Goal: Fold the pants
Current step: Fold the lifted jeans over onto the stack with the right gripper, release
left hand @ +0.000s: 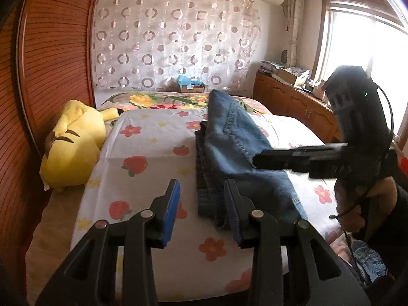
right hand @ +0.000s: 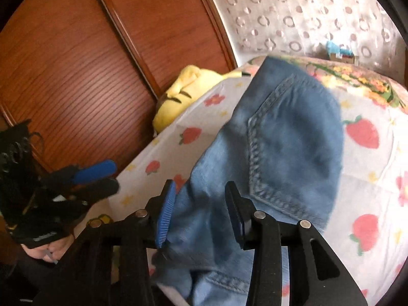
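Note:
Blue denim pants (left hand: 237, 150) lie partly folded on the floral bed sheet (left hand: 153, 137), one layer raised toward the far end. In the right wrist view the pants (right hand: 285, 137) fill the middle, back pocket seam up. My left gripper (left hand: 201, 204) is open and empty, just short of the pants' near hem. My right gripper (right hand: 199, 204) is open, with denim lying between and under its fingers, not pinched. It shows from the side in the left wrist view (left hand: 257, 162), over the pants. My left gripper also shows at the left of the right wrist view (right hand: 112, 176).
A yellow plush toy (left hand: 74, 145) lies at the bed's left edge against a wooden wardrobe (left hand: 51, 63). A cardboard box (left hand: 191, 84) sits at the bed's far end by the curtain. A wooden cabinet (left hand: 293, 102) with clutter stands right, under the window.

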### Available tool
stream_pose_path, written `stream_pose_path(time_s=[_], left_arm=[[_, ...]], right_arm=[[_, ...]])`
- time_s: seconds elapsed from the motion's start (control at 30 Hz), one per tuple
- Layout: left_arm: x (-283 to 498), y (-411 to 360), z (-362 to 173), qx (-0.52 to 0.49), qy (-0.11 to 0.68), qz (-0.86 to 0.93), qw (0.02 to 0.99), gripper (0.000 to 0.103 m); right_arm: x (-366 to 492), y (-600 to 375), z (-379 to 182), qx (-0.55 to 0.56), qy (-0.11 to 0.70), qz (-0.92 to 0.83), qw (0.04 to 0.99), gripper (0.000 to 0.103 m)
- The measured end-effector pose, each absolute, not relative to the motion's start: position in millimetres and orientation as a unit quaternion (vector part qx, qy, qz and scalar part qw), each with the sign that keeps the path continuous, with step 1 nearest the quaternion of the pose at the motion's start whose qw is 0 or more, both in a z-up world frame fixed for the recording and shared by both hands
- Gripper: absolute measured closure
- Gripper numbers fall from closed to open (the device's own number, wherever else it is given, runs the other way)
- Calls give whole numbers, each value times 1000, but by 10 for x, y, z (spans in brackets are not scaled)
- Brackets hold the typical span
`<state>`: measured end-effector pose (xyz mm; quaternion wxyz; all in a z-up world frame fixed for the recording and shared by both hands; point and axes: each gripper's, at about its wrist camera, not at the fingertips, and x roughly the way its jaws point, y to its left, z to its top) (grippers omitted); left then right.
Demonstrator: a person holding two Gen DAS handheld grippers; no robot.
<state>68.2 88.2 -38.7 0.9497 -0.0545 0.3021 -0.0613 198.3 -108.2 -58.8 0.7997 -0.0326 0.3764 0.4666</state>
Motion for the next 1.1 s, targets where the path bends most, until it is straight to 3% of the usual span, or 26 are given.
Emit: stream_pose_path(time_s=[0.47, 0.7, 1.1], left_arm=[[961, 335, -538, -21, 330, -104, 938, 68], [1033, 379, -813, -20, 363, -86, 928, 68], [1028, 434, -1008, -29, 368, -88, 925, 66]], right_arm=[[2228, -1577, -591, -64, 353, 373, 855, 59], [2346, -1650, -625, -62, 350, 356, 864, 50], [3085, -1493, -710, -39, 374, 340, 862, 48]])
